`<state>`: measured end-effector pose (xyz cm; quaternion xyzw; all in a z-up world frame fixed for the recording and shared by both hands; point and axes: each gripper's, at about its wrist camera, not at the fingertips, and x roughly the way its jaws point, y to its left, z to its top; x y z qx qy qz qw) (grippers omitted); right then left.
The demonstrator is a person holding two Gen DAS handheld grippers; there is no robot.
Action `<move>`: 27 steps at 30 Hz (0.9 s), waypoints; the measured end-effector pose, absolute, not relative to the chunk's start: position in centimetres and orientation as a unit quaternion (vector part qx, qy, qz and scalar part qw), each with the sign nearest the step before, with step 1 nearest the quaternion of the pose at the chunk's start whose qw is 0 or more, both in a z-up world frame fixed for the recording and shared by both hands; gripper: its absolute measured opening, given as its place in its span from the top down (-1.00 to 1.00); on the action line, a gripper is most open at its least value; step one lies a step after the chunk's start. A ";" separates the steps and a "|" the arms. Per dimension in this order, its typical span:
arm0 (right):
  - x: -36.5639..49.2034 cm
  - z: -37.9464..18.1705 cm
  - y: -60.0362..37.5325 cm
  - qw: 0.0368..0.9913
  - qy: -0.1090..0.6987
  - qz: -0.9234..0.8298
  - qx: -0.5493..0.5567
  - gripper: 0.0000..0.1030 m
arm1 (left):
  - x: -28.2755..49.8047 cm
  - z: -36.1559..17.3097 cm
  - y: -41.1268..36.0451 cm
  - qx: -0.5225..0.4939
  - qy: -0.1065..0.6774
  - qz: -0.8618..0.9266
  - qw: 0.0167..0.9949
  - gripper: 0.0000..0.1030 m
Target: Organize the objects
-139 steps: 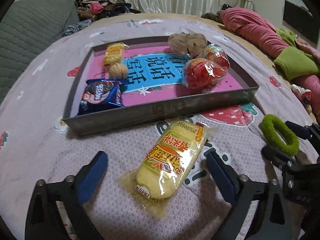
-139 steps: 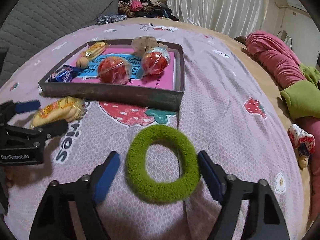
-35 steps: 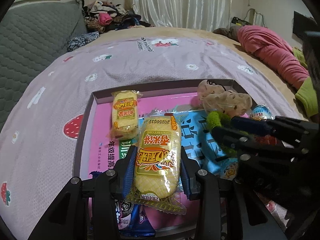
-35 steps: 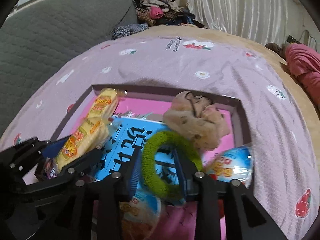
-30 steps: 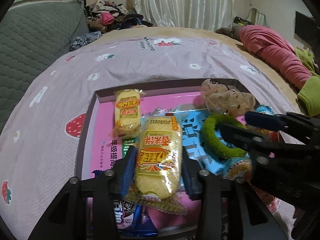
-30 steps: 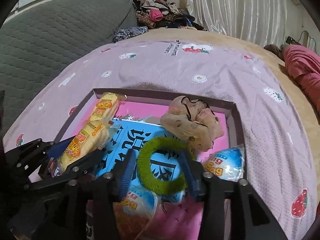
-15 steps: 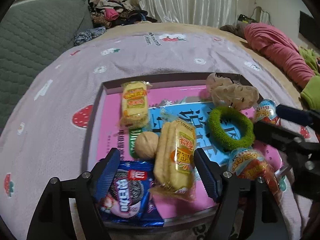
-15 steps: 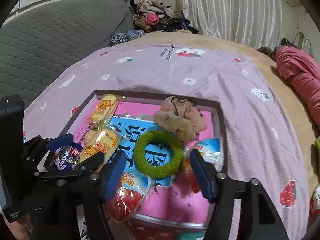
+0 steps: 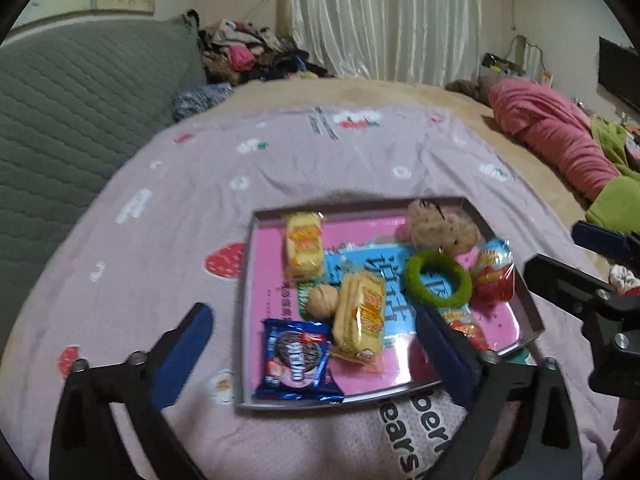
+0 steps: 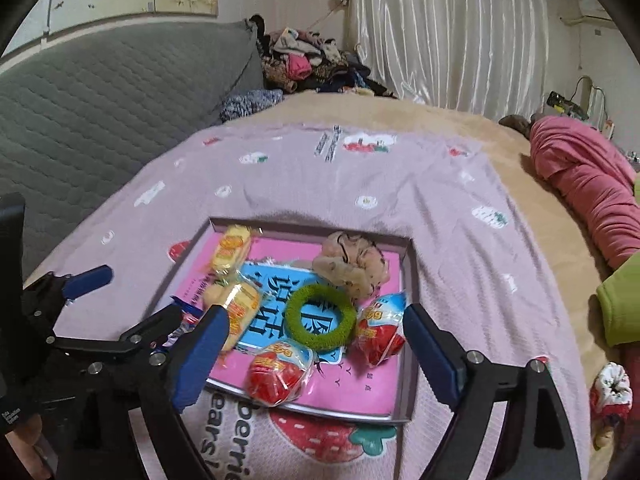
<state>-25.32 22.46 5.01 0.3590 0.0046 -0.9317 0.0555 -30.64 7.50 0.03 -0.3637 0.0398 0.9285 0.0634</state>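
Observation:
A shallow grey tray [image 9: 246, 312] with a pink and blue liner lies on the pink bedspread; it also shows in the right wrist view [image 10: 404, 396]. In it lie two yellow cake packets [image 9: 360, 316] [image 9: 303, 249], a walnut [image 9: 322, 300], a blue Oreo pack [image 9: 294, 360], a green fuzzy ring [image 9: 436, 278] [image 10: 321, 317], a beige scrunchie [image 9: 442, 228] [image 10: 352, 266] and two red snack bags [image 10: 278, 372] [image 10: 378, 330]. My left gripper [image 9: 316, 352] is open and empty above the tray's near side. My right gripper [image 10: 316, 356] is open and empty above the tray.
A grey quilted headboard [image 10: 100, 100] stands at the left. A pile of clothes [image 10: 308, 64] lies at the back. Pink [image 10: 588, 184] and green [image 10: 620, 300] bedding lie at the right, with a small red and white item [image 10: 610, 388] on the bed.
Both grippers let go of the yellow cake packet and the green ring in the tray, opened wide, and drew back and up from the tray.

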 end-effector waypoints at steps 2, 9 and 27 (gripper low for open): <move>-24.6 6.0 22.5 0.054 0.004 -0.935 0.351 -0.85 | -30.0 1.2 7.1 -0.357 0.037 0.931 0.062 -0.99; -21.4 9.7 22.6 0.054 0.006 -0.945 0.324 -0.98 | -27.2 4.4 5.9 -0.342 0.032 0.938 0.051 -0.99; -13.1 13.7 21.4 0.057 0.011 -0.954 0.294 -0.98 | -18.4 9.7 3.7 -0.329 0.030 0.943 0.035 -0.99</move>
